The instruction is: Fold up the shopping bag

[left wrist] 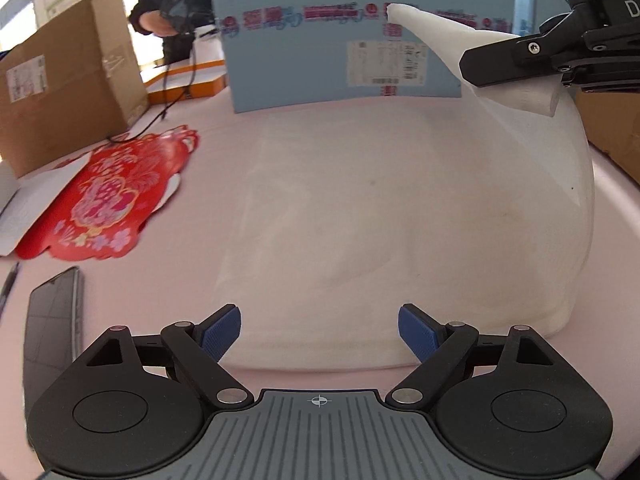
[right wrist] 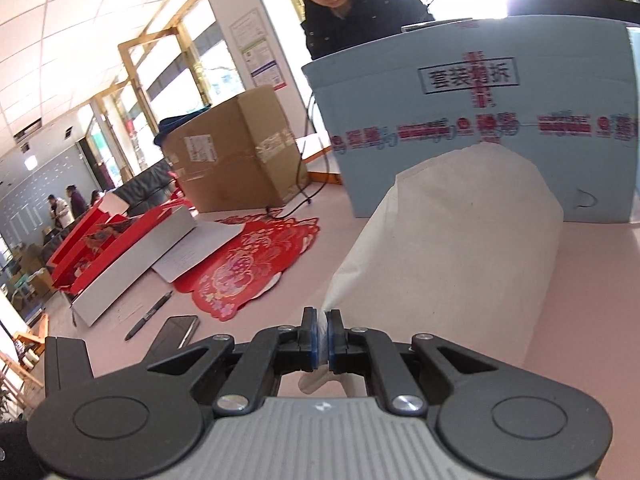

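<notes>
A white fabric shopping bag point(left wrist: 400, 216) lies spread on the pink table point(left wrist: 208, 184). My left gripper point(left wrist: 319, 330) is open just above the bag's near edge, its blue pads point(left wrist: 222, 332) wide apart and touching nothing. My right gripper point(left wrist: 476, 68) enters from the upper right, shut on the bag's right part and lifting it, so the cloth rises in a fold with one corner sticking up. In the right wrist view the bag point(right wrist: 452, 248) stretches away from the right gripper point(right wrist: 322, 338), whose pads pinch the cloth.
A light blue carton point(left wrist: 340, 40) stands behind the bag and a brown carton point(left wrist: 68, 80) at the left. A red paper cutting point(left wrist: 116, 196) and a dark phone point(left wrist: 52, 332) lie left of the bag. Another brown box point(left wrist: 616, 128) sits at the right. A person point(right wrist: 360, 4) stands behind the blue carton.
</notes>
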The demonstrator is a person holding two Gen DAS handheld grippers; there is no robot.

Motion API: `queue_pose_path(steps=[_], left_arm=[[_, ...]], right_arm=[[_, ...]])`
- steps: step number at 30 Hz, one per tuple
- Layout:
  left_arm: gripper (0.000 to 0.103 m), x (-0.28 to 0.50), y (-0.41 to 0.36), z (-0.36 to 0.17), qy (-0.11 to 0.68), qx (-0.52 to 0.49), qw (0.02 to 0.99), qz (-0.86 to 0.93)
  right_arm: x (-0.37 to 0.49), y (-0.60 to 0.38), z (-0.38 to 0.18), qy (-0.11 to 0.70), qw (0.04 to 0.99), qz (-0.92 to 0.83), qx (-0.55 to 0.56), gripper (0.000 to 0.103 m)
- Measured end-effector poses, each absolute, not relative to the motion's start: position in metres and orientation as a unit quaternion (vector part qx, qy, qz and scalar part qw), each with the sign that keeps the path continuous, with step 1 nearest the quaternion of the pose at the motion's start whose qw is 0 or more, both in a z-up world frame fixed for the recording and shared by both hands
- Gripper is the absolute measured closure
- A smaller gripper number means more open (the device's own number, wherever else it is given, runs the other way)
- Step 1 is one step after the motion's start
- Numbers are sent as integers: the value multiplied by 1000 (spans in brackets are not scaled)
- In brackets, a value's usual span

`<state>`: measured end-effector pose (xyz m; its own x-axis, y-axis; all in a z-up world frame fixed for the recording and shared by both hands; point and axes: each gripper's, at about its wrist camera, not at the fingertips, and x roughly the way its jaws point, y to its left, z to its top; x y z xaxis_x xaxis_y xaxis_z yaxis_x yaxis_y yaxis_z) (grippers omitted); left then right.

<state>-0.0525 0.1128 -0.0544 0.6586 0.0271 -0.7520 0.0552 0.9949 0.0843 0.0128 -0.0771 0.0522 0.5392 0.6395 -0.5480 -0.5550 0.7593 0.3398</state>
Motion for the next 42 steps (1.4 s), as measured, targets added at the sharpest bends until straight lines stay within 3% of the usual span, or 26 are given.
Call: queue_pose_path(steps=[10, 12, 15, 17, 20, 22, 33, 42], left_arm=[[15, -84, 129, -51, 413, 11, 910, 29], [15, -87, 127, -49, 411, 13, 911, 27], [15, -86, 124, -47, 409, 15, 912, 19], [15, -86, 123, -46, 409, 16, 912, 18], [15, -84, 124, -46, 408, 18, 912, 24], [15, -83, 125, -42, 402, 23, 915, 33], [15, -43, 104, -32, 347, 53, 936, -11], [15, -34, 85, -60, 416, 61, 907, -29]], right_arm=[[26, -12, 20, 378, 836, 397, 35, 97], [30, -4, 12, 391, 826, 404, 41, 93], [38, 5, -5, 427, 807, 402, 65, 80], [35, 2, -2, 427, 806, 404, 73, 59], [28, -8, 12, 404, 811, 418, 76, 42], [26, -14, 21, 386, 820, 417, 72, 36], [105, -123, 17, 406, 890, 191, 78, 36], [184, -162, -30, 450, 871, 145, 136, 37]])
